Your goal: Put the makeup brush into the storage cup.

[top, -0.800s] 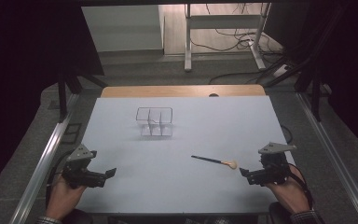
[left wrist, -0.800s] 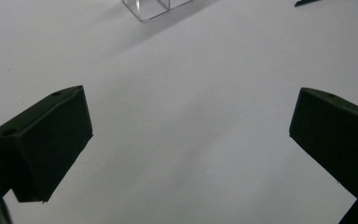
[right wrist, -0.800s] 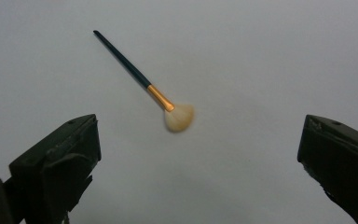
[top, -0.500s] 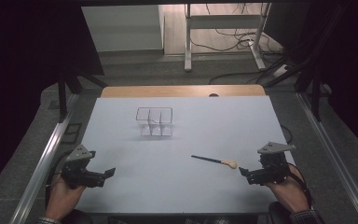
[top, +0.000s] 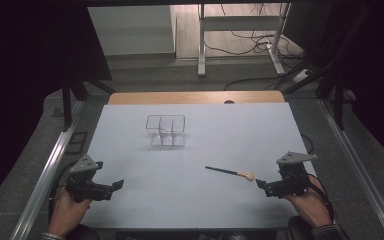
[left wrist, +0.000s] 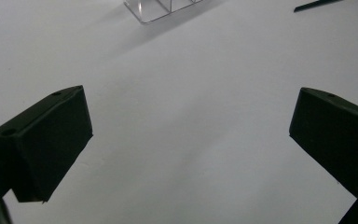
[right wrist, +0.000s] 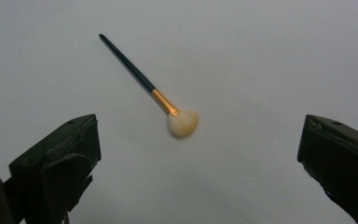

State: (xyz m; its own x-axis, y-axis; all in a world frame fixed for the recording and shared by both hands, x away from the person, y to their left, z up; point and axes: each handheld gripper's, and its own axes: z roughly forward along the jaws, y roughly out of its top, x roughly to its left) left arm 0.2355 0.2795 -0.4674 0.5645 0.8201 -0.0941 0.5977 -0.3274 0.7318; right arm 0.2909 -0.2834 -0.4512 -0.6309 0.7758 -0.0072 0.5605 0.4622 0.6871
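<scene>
Hand-held gripper (right wrist: 200, 154) frames whole brush (right wrist: 149, 88); divided clear box (left wrist: 161, 7) cut off.

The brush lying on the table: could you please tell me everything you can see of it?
The brush is slim, with a long dark handle tapering to a point, a short copper-coloured ferrule and a small fan of pale cream bristles. It lies flat on the white table, at its right front, just ahead of the right tool, bristles toward that tool and handle tip pointing away to the left. Nothing touches it but the table; the tool's jaws stand wide open, short of it.
</scene>
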